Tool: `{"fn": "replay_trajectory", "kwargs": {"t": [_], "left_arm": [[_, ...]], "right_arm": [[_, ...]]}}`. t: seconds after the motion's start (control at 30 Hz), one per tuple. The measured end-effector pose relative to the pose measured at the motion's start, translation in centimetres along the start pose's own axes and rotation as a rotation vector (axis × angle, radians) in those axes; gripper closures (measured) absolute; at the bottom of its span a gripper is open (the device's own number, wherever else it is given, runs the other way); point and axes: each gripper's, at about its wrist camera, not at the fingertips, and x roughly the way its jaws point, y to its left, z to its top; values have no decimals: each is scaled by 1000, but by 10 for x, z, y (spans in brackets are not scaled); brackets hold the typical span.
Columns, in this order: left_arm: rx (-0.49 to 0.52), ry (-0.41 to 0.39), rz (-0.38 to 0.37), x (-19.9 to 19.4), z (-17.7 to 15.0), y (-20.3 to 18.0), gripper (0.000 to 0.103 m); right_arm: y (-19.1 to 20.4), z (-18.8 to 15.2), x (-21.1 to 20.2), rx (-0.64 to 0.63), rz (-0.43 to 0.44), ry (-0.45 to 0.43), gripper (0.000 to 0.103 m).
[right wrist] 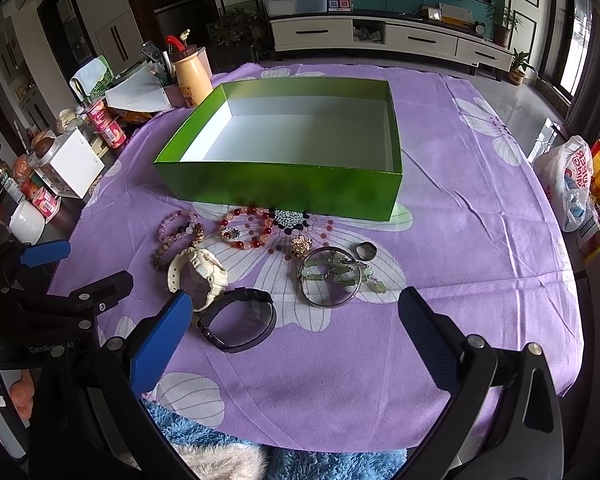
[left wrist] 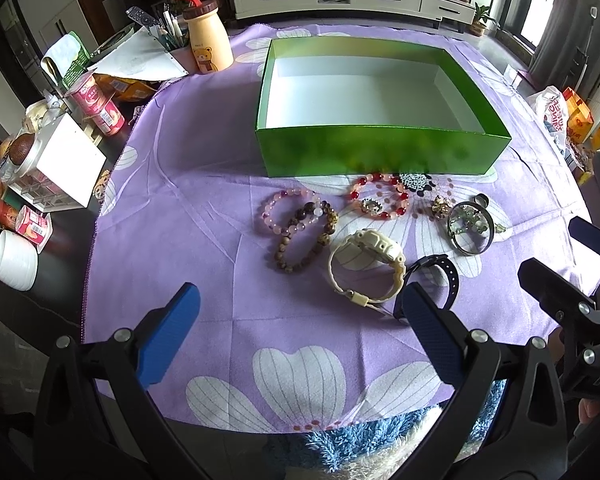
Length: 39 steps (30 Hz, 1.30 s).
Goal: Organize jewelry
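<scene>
An empty green box (left wrist: 380, 152) (right wrist: 284, 190) stands on the purple flowered cloth. In front of it lie a cream watch (left wrist: 366, 266) (right wrist: 200, 270), a black watch (left wrist: 434, 276) (right wrist: 240, 320), pink and brown bead bracelets (left wrist: 296, 220) (right wrist: 178, 236), a red bead bracelet (left wrist: 380, 196) (right wrist: 248, 226), a silver bangle with green beads (left wrist: 470, 226) (right wrist: 332, 278), a gold brooch (right wrist: 300, 246) and a dark ring (right wrist: 366, 250). My left gripper (left wrist: 300, 300) is open and empty, just short of the watches. My right gripper (right wrist: 296, 308) is open and empty, near the black watch and bangle.
Clutter fills the table's left side: a white box (left wrist: 64, 160), pink cans (left wrist: 100, 108), a bear bottle (left wrist: 208, 40), a white cup (left wrist: 14, 260). A plastic bag (right wrist: 572, 184) sits at the right. A blue fluffy fabric (right wrist: 204, 440) lies at the near edge.
</scene>
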Motion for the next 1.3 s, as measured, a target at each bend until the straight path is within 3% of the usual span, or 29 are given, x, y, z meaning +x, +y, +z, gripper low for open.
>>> {"fn": "replay_trajectory", "kwargs": {"t": [1.3], "left_arm": [[-3,-3,-12,0,-1,2,2]], "right_arm": [[1,-2,1,2,-4,3,1]]}}
